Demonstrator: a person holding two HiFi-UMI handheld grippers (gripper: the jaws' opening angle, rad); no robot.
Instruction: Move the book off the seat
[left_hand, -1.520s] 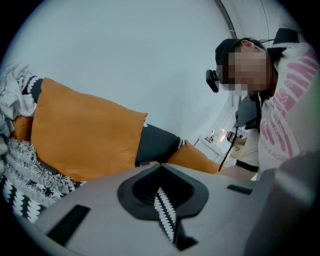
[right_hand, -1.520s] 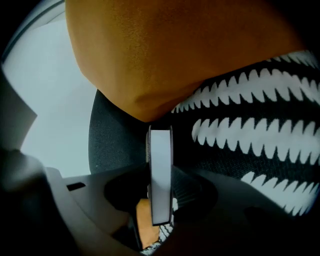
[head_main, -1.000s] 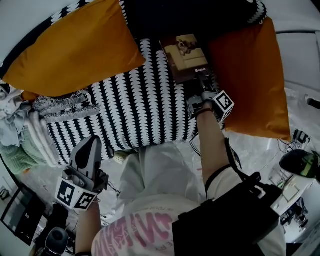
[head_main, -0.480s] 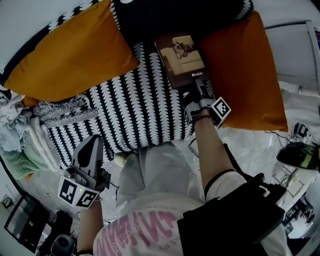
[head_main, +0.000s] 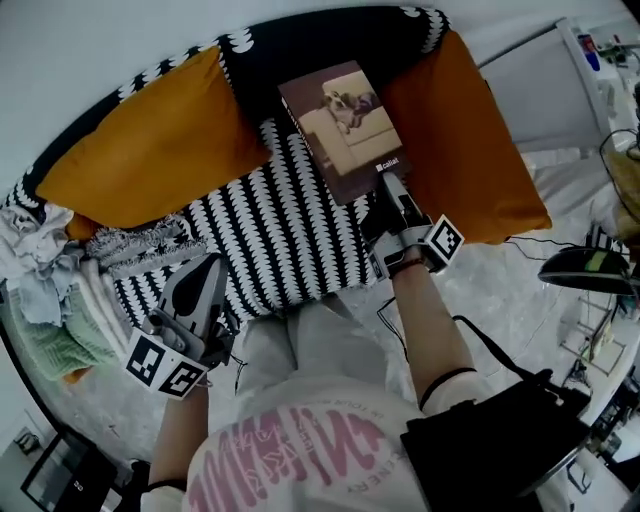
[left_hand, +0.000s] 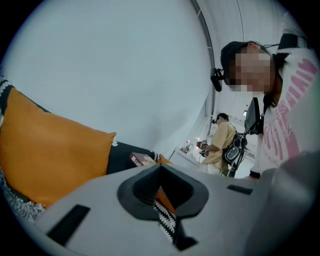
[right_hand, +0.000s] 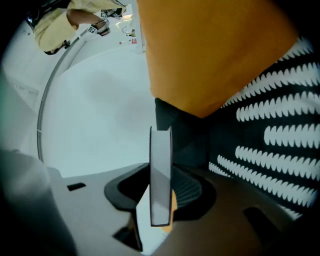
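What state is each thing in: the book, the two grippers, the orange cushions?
book: clamped at one end, held above the seat.
right gripper: shut on the book.
left gripper: shut, empty.
orange cushions: propped against the backrest, either side.

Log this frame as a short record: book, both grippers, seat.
book: gripped at its near edge, over the seat
right gripper: shut on book
left gripper: shut, empty, near the seat's front edge
cushions: orange, left cushion and right cushion flank the book
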